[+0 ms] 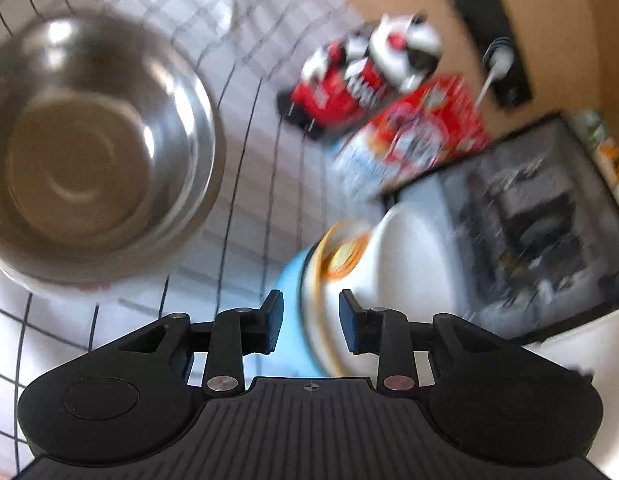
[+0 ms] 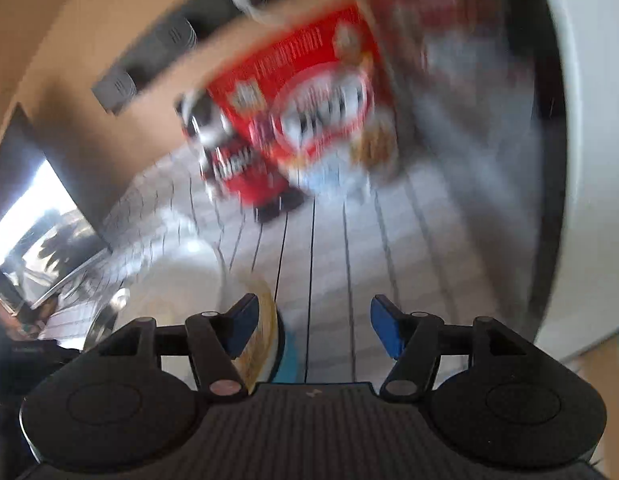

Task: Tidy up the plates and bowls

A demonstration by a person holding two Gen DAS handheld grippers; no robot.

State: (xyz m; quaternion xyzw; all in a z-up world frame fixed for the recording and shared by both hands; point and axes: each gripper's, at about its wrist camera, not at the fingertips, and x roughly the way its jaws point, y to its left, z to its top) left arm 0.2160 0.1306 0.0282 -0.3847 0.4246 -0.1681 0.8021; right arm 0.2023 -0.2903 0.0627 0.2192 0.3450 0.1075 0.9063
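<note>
A large steel bowl [image 1: 93, 128] stands at the left on the checked tablecloth [image 1: 245, 184]. Lower right of it is a stack: a light blue plate [image 1: 293, 280], a yellow-rimmed white plate [image 1: 325, 264] and a white bowl [image 1: 405, 256] on top. My left gripper [image 1: 311, 320] is open just over the stack's near rim, which shows in the gap between its fingers. In the right wrist view, my right gripper [image 2: 315, 324] is open above bare cloth. The yellow-rimmed plate [image 2: 261, 336] and the blue plate [image 2: 287, 356] lie beside its left finger. Both views are blurred.
A red box [image 1: 425, 128] and red snack packets [image 1: 341, 84] lie at the back of the table. A dark-fronted appliance [image 1: 529, 220] stands at the right. In the right wrist view, a white appliance wall [image 2: 581, 160] curves along the right and the steel bowl [image 2: 49, 240] is at far left.
</note>
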